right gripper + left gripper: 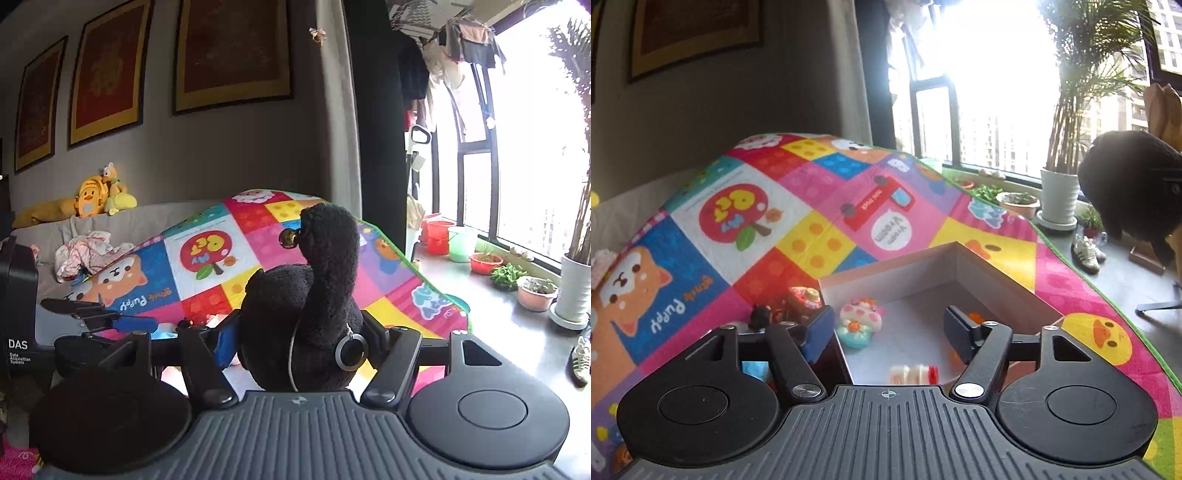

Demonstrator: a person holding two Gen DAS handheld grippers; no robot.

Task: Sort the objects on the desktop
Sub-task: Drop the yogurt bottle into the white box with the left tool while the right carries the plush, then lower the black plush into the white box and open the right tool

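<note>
My left gripper (890, 334) is open, its blue pads wide apart above a grey open box (956, 258) on the colourful play mat (812, 206). Nothing is between its fingers. Inside the box lie a pink-and-teal squishy toy (858, 321), a small bottle with a red cap (914, 373) and something orange (975, 317). A red toy (803, 301) and a small black figure (761, 315) sit just left of the box. My right gripper (306, 343) is shut on a black plush toy (306, 288) wearing headphones and is held up off the mat. The same plush (1130, 188) shows at the right of the left wrist view.
The mat's green edge drops off to a grey floor at the right, with shoes (1087, 253) and potted plants (537, 291) along the window. Red buckets (437, 236) stand by the curtain. A sofa behind holds yellow plush toys (92, 195) and crumpled clothes (88, 251).
</note>
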